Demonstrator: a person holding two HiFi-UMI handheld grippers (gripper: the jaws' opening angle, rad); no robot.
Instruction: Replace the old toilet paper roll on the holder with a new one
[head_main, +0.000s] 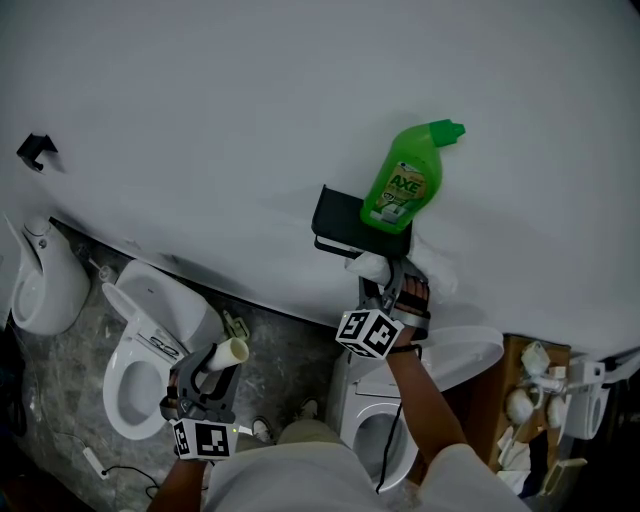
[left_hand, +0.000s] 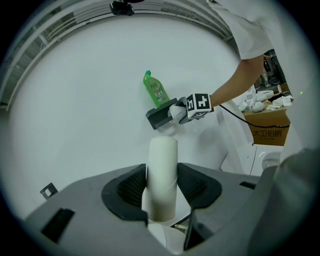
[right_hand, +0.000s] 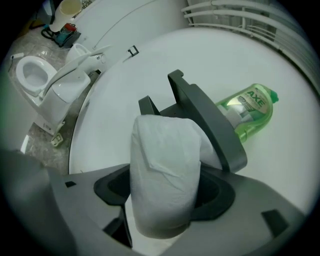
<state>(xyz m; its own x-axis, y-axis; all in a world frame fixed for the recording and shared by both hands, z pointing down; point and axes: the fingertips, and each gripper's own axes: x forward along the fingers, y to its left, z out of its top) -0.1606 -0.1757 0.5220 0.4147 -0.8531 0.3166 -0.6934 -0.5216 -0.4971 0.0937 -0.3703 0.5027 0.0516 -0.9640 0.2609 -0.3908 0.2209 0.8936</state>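
Old tube (left_hand: 162, 175) clenched in left gripper (head_main: 210, 372); right gripper (head_main: 385, 283) grasps new roll (right_hand: 165, 175) at centre-frame holder (head_main: 340, 215) — probably needs seating next.

The head view is looking steeply down the white wall (head_main: 200, 120) from above, taking in the holder (head_main: 345, 222) and the green bottle (head_main: 405, 185). The left gripper view is facing them from low and well back. The right gripper view is sitting close against them; all three views are sharing both.
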